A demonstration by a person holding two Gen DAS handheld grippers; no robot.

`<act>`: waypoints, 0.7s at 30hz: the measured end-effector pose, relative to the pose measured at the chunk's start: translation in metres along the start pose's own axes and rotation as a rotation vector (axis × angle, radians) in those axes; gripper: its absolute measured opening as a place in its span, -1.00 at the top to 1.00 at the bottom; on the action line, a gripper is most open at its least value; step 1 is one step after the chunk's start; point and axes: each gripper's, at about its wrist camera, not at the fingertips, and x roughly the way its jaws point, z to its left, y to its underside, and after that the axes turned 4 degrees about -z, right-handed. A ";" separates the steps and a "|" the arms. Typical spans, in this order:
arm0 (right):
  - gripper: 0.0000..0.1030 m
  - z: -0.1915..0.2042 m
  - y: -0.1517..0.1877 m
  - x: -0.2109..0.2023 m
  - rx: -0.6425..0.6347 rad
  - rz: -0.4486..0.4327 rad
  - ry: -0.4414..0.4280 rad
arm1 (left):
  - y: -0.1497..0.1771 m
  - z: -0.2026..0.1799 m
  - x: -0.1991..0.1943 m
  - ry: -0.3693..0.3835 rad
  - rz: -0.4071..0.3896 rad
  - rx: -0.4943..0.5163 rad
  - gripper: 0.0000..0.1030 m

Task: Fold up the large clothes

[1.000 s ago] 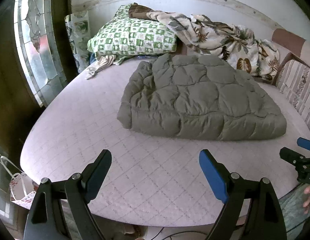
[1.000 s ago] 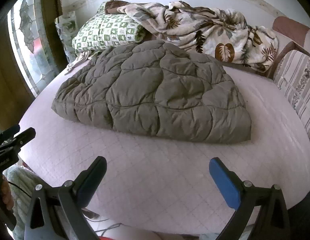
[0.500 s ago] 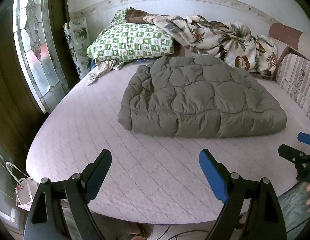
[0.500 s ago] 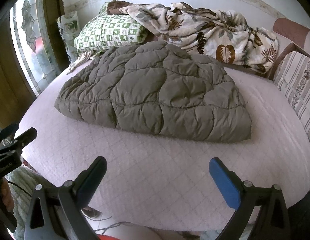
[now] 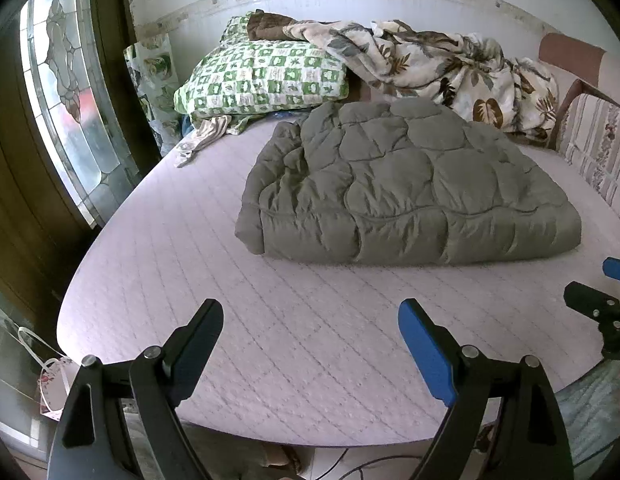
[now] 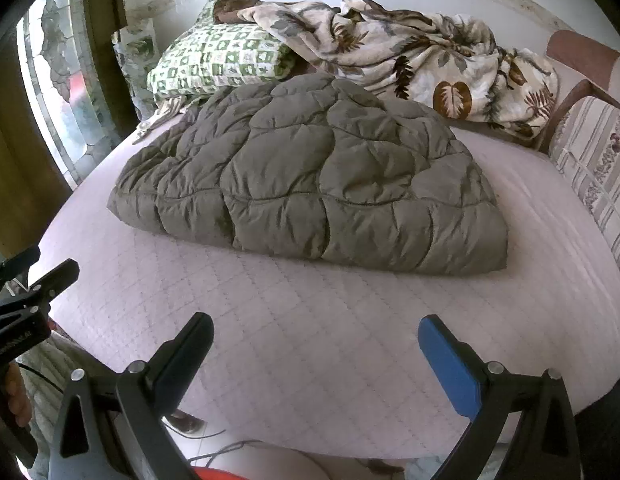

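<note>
A thick olive-grey quilted comforter (image 5: 406,184) (image 6: 322,184) lies folded into a flat, roughly rectangular bundle in the middle of the pale pink mattress (image 5: 301,328) (image 6: 310,320). My left gripper (image 5: 312,322) hovers over the mattress's near edge, well short of the bundle, jaws wide apart with nothing between them. My right gripper (image 6: 316,334) hangs likewise over the near edge, open and empty. Each gripper shows at the edge of the other's view: the right gripper (image 5: 606,292) at the far right, the left gripper (image 6: 29,276) at the far left.
A green-checked pillow (image 5: 265,76) and a crumpled leaf-print blanket (image 5: 450,64) are piled against the back wall. A stained-glass window (image 5: 65,92) stands at the left. A striped cushion (image 5: 598,152) lines the bed's right side. Cables (image 6: 213,448) lie on the floor.
Both grippers stay open and almost still. The left view has tipped slightly, so the comforter sits a little more level in it.
</note>
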 end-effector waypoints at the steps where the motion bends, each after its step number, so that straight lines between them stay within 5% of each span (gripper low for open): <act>1: -1.00 0.000 -0.002 -0.001 0.000 -0.002 0.002 | -0.002 0.000 0.001 -0.001 -0.002 -0.001 -0.74; 21: -1.00 0.007 0.010 0.015 -0.006 -0.005 0.027 | 0.017 -0.002 0.028 0.035 0.072 -0.037 -0.73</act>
